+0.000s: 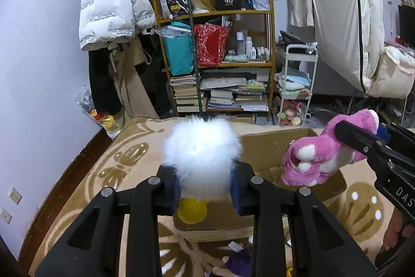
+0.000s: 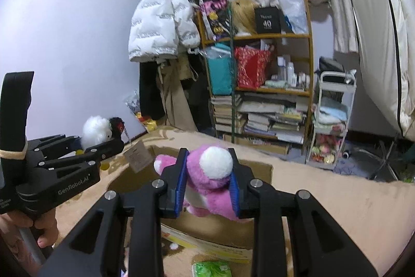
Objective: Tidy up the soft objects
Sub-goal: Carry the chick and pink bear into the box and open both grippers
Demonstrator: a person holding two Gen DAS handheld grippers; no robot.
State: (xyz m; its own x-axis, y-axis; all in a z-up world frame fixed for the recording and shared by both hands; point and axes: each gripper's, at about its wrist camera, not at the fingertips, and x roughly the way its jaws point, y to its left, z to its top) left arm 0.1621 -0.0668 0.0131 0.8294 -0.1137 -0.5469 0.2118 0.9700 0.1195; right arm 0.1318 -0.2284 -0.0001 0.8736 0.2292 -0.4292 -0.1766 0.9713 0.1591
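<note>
In the left wrist view, my left gripper [image 1: 206, 174] is shut on a white fluffy toy [image 1: 202, 147] with a yellow foot, held above the near edge of an open cardboard box [image 1: 267, 147]. At the right, my right gripper [image 1: 363, 135] is shut on a pink plush bear [image 1: 311, 157] hanging over the box. In the right wrist view, the right gripper [image 2: 207, 173] squeezes the pink plush bear [image 2: 202, 188] between its blue pads, the white tail pointing up, above the box [image 2: 256, 170]. The left gripper [image 2: 103, 143] at the left carries the white toy [image 2: 96, 130].
The box lies on a beige patterned carpet [image 1: 124, 155]. A small purple toy [image 1: 238, 261] and a green pack [image 2: 211, 269] lie on the carpet nearby. Behind stand a full bookshelf [image 1: 233, 64], a white cart [image 1: 298, 85] and hanging coats [image 1: 111, 4].
</note>
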